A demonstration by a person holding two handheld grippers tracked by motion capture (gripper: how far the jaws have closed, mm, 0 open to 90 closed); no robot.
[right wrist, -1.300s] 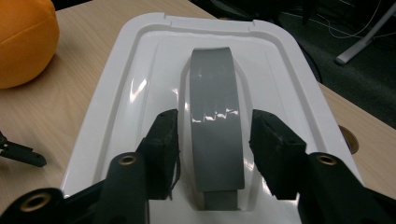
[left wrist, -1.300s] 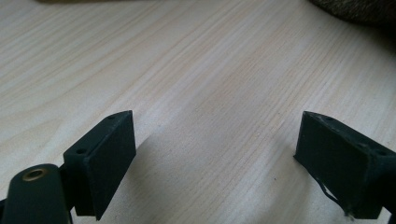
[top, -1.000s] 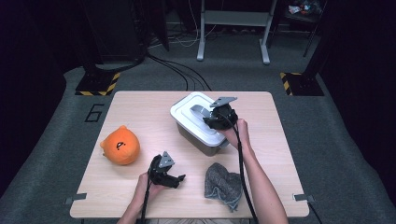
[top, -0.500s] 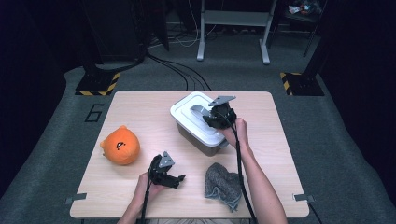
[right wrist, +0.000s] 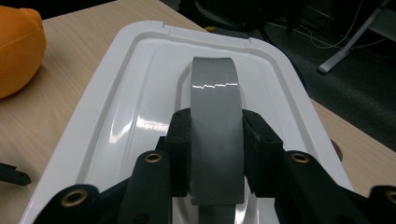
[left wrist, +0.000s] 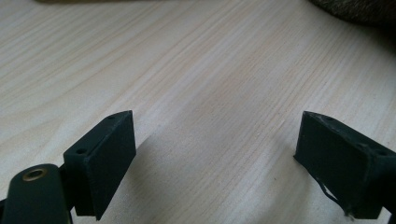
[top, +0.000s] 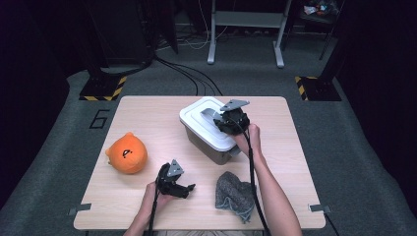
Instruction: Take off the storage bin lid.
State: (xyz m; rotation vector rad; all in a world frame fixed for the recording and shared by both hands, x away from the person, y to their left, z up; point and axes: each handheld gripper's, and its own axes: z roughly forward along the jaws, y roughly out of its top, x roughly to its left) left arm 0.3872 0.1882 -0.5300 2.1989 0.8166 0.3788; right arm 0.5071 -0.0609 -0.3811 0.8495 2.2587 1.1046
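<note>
White-lidded grey box [top: 209,135], grey handle [right wrist: 215,100] arched, mid-table.

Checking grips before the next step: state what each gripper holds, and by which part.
The right gripper is clamped on the grey handle of the white lid, near the handle's end. The left gripper holds nothing; its jaws stand open over the table.

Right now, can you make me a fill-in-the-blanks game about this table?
1. The right gripper has its jaws shut on the grey ____ of the white lid.
2. The plush toy is coloured ____.
3. The left gripper has its jaws ____ above the bare table.
4. The grey cloth lies nearest the person's ____ forearm.

Missing words: handle; orange; open; right
</note>
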